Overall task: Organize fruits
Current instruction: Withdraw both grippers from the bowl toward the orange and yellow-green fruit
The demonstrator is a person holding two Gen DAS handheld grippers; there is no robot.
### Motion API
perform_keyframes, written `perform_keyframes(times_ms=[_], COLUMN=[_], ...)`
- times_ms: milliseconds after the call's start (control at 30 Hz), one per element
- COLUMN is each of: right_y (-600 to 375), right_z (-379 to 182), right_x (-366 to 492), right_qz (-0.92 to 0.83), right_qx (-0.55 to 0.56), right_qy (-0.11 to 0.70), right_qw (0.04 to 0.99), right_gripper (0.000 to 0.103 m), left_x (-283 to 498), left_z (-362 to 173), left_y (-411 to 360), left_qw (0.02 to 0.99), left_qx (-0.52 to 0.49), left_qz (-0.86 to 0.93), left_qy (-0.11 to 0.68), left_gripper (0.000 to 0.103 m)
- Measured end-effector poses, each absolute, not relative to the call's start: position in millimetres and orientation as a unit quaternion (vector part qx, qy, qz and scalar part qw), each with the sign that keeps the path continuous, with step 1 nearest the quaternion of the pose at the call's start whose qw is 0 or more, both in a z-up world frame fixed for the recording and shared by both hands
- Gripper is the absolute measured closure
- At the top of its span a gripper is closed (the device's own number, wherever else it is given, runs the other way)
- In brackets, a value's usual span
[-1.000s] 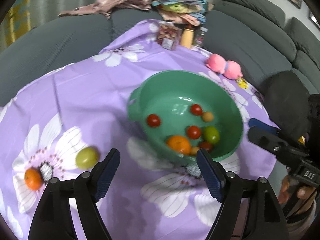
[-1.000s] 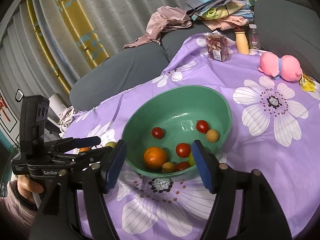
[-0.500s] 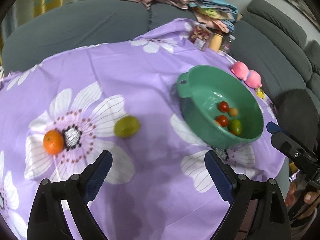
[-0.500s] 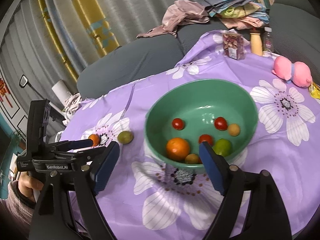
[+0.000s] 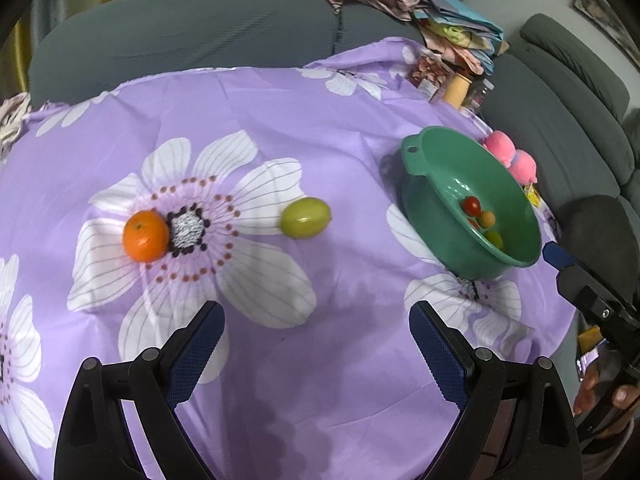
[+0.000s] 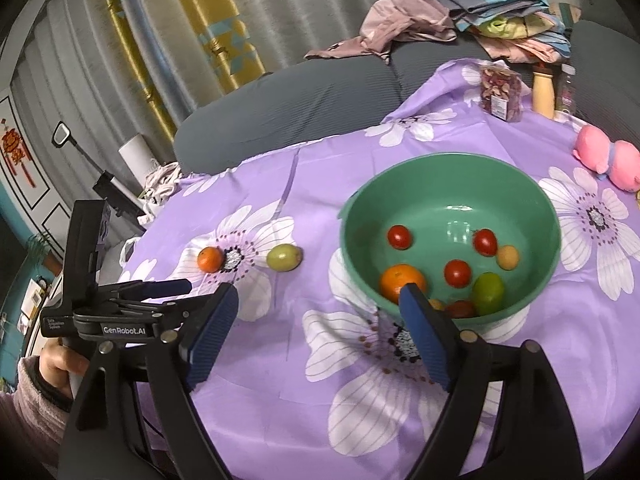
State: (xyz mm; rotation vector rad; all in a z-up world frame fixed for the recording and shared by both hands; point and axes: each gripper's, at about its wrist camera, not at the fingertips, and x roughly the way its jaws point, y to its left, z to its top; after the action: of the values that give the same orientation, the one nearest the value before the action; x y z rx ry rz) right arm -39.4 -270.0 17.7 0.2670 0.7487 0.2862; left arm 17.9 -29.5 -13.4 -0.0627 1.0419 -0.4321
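Observation:
A green bowl stands on the purple flowered cloth and holds an orange, a green fruit, several red tomatoes and small yellow fruits. To the bowl's left, a loose orange and a green fruit lie on the cloth. My left gripper is open and empty, hovering short of the loose green fruit. My right gripper is open and empty too, its right finger in front of the bowl's near rim. In the right wrist view the left gripper shows at the lower left, held by a hand.
A pink plush toy, a snack jar and a bottle stand at the cloth's far right. Behind the table a grey sofa carries piled clothes. The cloth's edge drops off close to the bowl's right side.
My left gripper has swung left from over the bowl toward the loose fruits. The right gripper has drawn back and left from the bowl. Both pairs of jaws stand wider.

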Motion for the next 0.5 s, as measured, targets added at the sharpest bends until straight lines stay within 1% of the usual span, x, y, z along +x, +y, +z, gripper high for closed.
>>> perform_keyframes(times_ms=[500], right_y=[-239], right_z=[15], right_x=[-32], right_qz=[0.167], right_qx=[0.108], right_qy=[0.381], right_qw=[0.903], right_gripper=[0.020], left_x=[15], left_z=[-21], left_y=[3], left_qw=[0.842], left_qx=[-0.054], left_qz=[-0.186], left_qy=[0.503], left_gripper=[0.010])
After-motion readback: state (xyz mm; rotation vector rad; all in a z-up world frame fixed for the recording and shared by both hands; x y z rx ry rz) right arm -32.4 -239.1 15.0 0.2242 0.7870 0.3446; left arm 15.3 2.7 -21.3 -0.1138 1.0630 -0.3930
